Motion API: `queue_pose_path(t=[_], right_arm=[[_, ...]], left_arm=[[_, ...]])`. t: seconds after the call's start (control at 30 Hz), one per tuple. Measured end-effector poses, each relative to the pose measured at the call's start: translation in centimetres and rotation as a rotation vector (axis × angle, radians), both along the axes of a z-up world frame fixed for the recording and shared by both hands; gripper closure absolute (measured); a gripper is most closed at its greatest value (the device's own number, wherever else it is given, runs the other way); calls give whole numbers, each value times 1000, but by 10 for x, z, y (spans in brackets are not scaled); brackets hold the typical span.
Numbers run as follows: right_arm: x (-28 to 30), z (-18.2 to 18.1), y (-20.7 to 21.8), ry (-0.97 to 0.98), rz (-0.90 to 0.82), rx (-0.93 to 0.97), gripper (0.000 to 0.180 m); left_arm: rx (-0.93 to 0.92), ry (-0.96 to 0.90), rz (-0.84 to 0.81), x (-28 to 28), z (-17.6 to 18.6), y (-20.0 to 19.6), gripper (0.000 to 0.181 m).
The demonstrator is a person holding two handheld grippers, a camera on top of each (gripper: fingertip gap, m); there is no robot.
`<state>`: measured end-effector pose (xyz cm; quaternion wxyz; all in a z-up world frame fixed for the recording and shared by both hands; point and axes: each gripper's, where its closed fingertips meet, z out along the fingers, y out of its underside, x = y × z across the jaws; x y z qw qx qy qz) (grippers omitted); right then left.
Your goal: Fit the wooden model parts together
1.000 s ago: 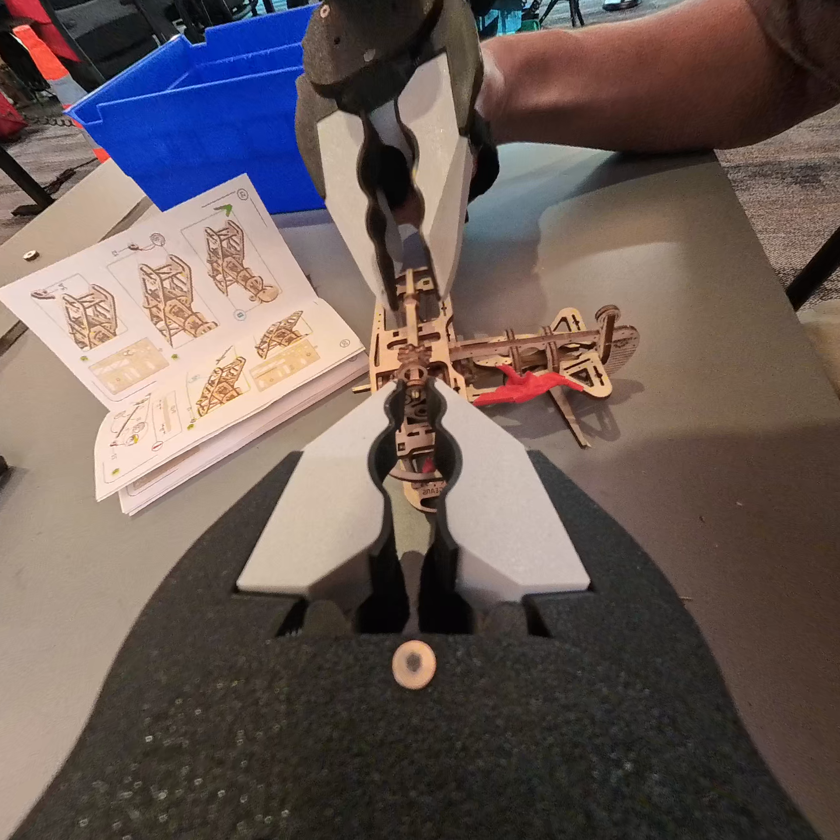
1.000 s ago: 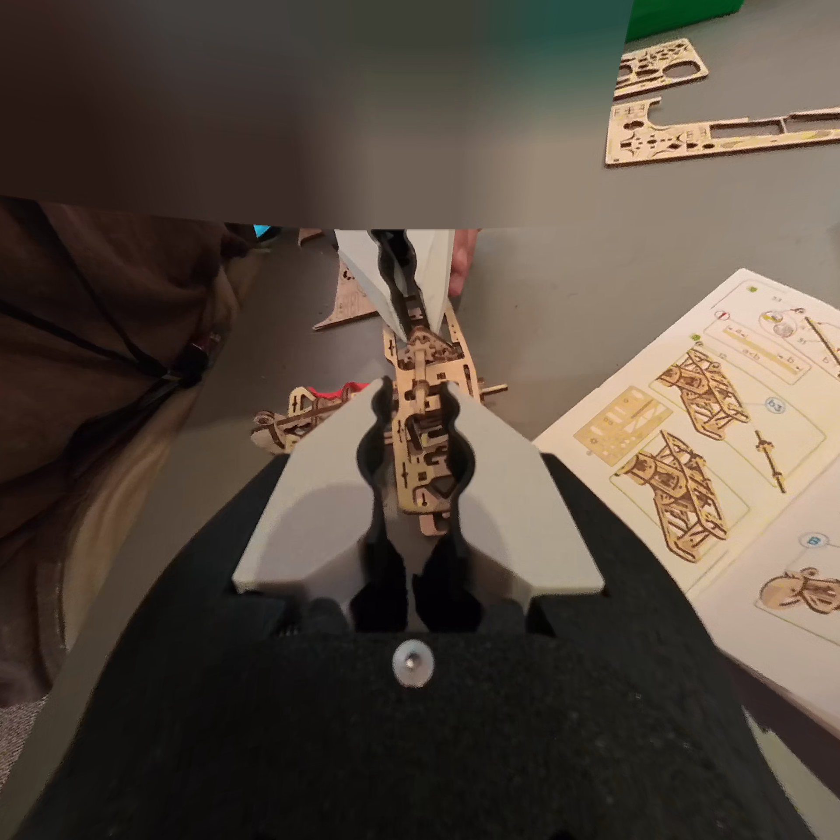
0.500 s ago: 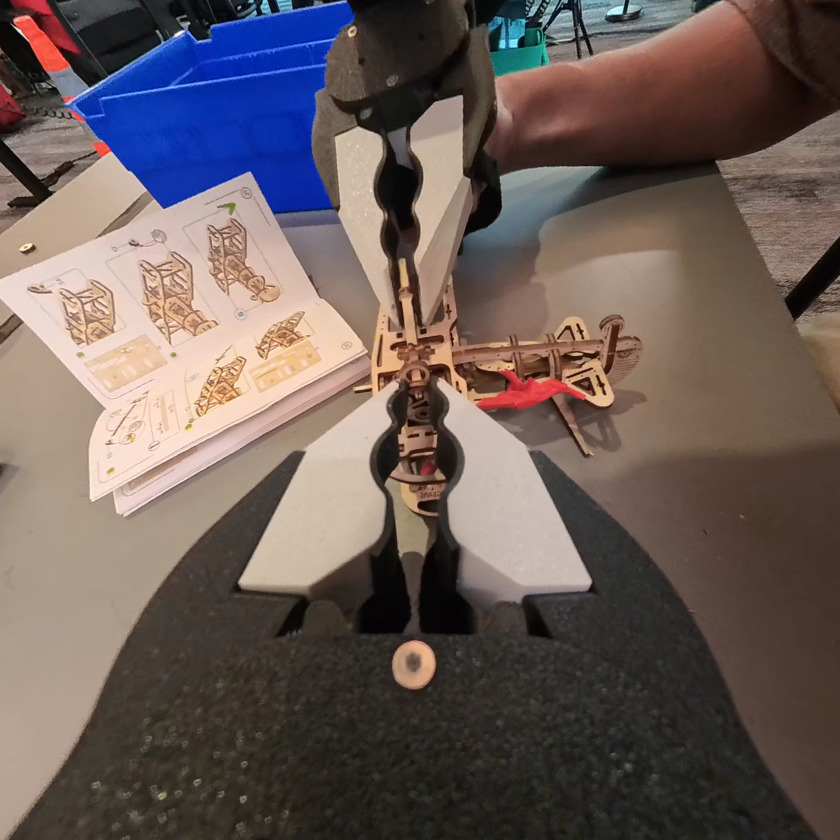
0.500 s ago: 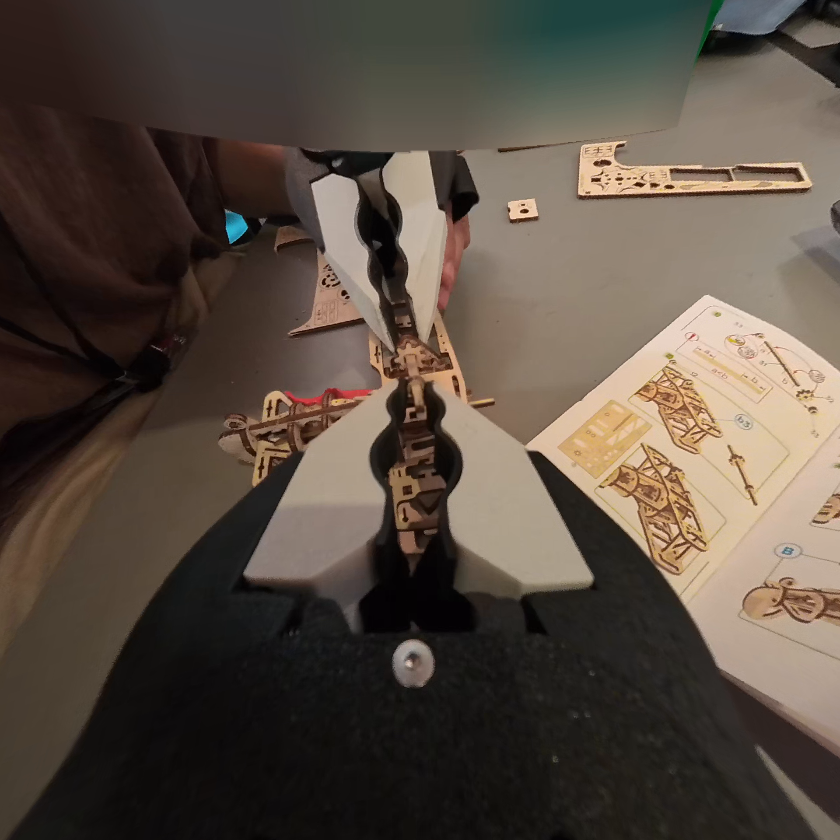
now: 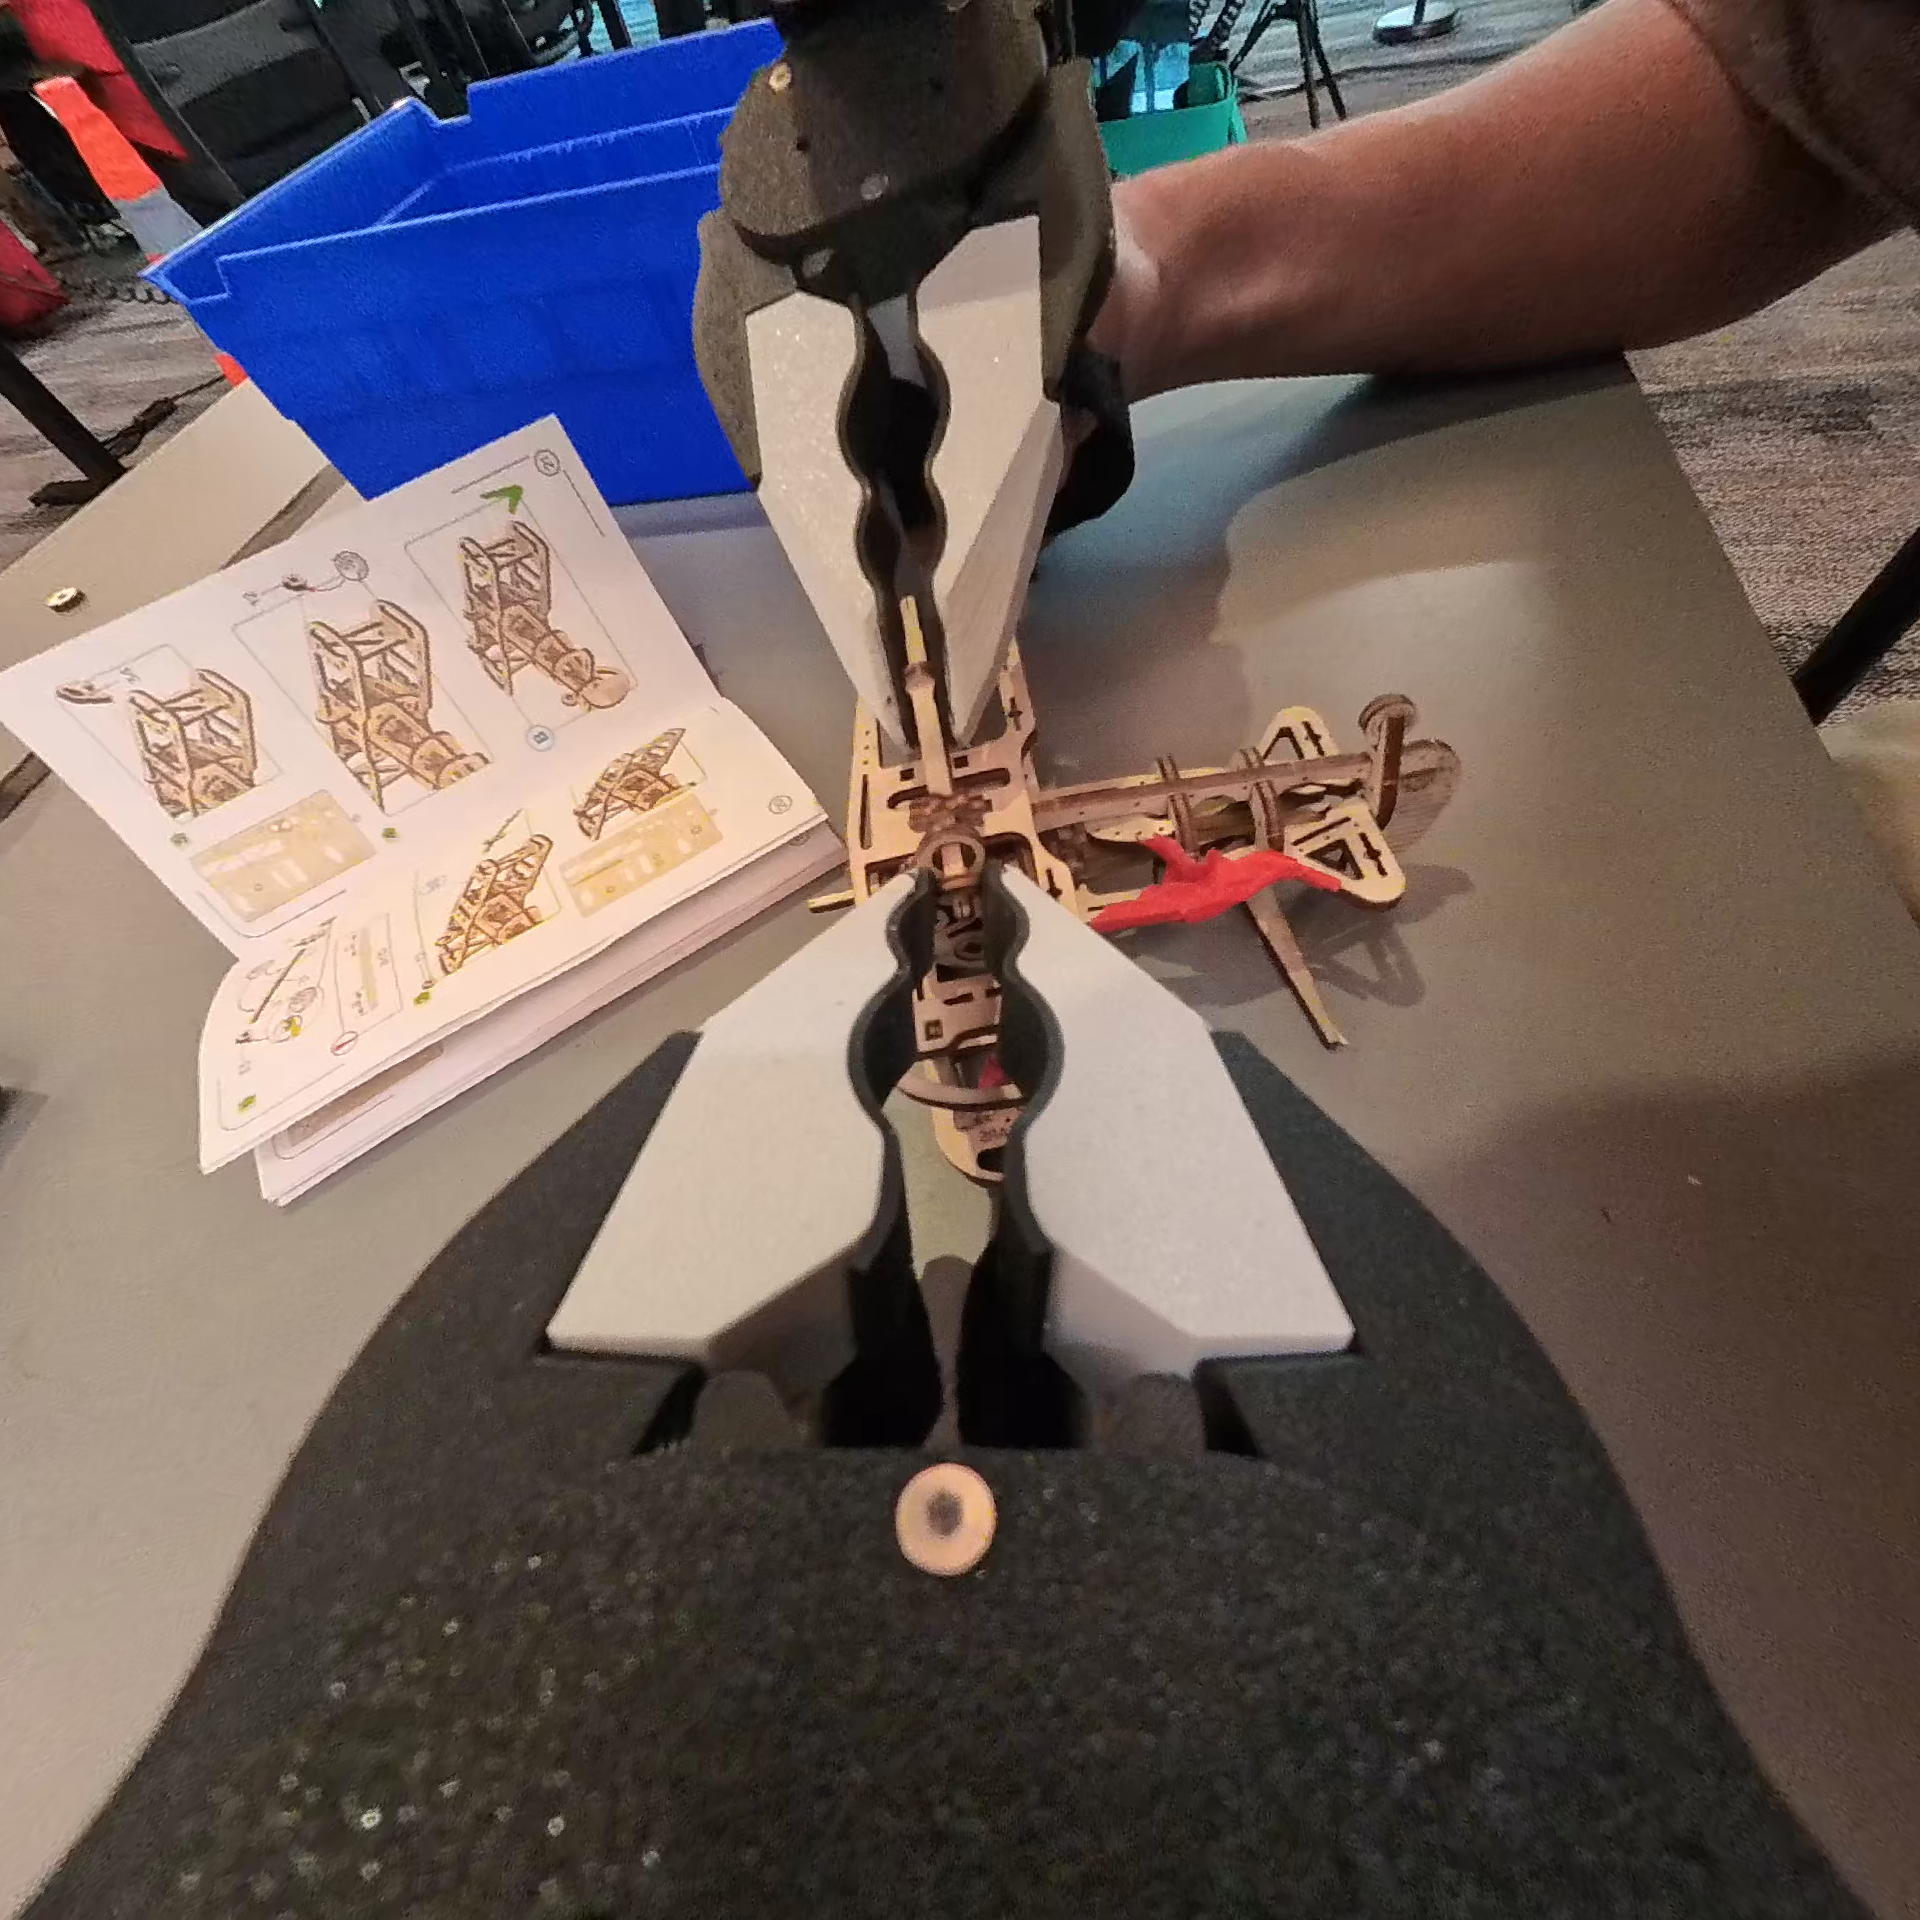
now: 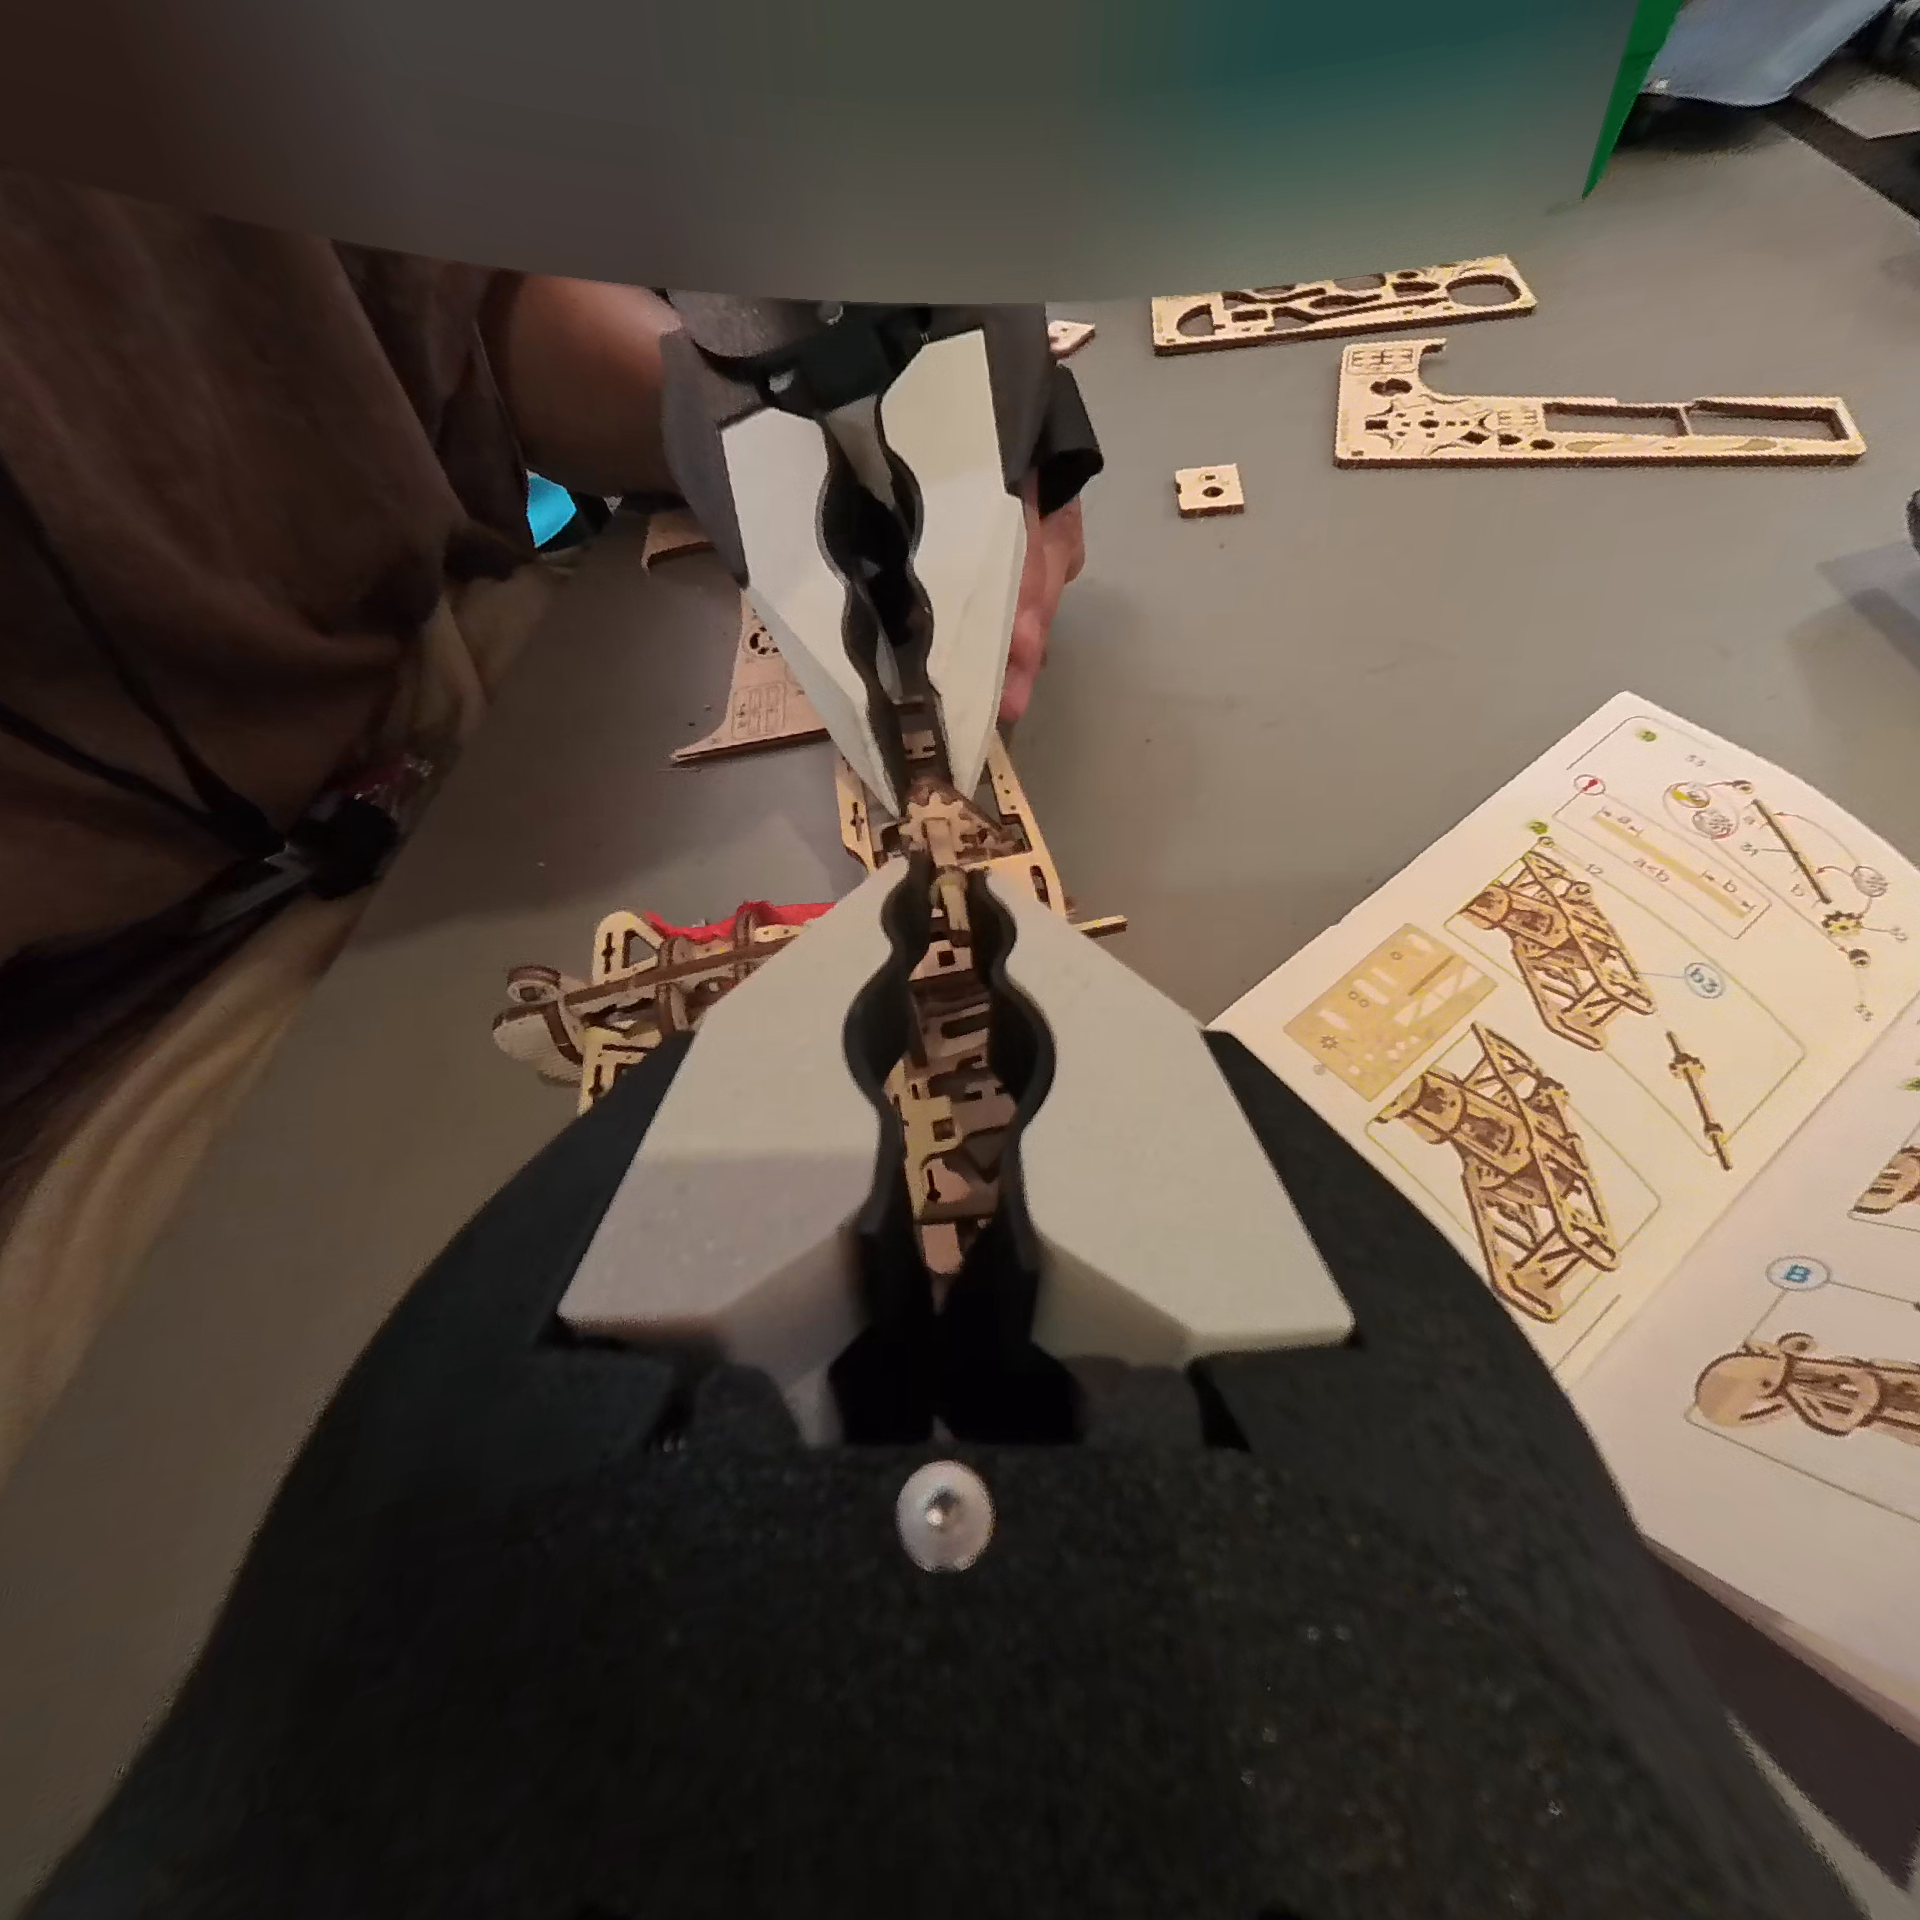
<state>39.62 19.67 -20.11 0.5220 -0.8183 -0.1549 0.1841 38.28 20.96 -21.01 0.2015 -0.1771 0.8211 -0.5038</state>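
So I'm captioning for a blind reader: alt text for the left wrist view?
The left gripper and, opposite, the right gripper pinch a wooden model on a grey table. An open instruction booklet and blue bin sit left.

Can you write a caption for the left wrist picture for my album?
Two tongs, left tongs and right tongs, pinch a wooden model beside an instruction booklet.

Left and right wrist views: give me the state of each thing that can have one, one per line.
Left claw: shut on the pale laser-cut wooden model frame.
Right claw: shut on the same frame's opposite end.
White illustrated instruction booklet: open, flat on the grey table.
Blue plastic bin: open-topped, contents hidden.
Punched-out wooden part sheets: flat, loose.
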Motion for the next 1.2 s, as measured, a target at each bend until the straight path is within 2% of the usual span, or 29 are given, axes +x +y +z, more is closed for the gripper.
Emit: queue_pose_path(t=[0.4, 0.57, 0.63, 0.83, 0.97, 1.2], right_arm=[[1, -3, 0, -13, -17, -51, 175], [1, 0, -1, 63, -4, -42, 175], [1, -1, -1, 67, -7, -46, 175], [2, -3, -1, 51, -17, -55, 175], [5, -3, 0, 67, -29, -53, 175], [5, 0, 1, 111, -44, -51, 175]], left_arm=[[4, -11, 7, 0, 0, -1, 175], [-21, -2, -11, -1, 3, -2, 174], [-40, -15, -13, -2, 6, -2, 169], [-49, -28, 16, 0, 9, 9, 168], [-44, -19, 17, 0, 7, 16, 172], [25, -33, 7, 2, -1, 6, 177]])
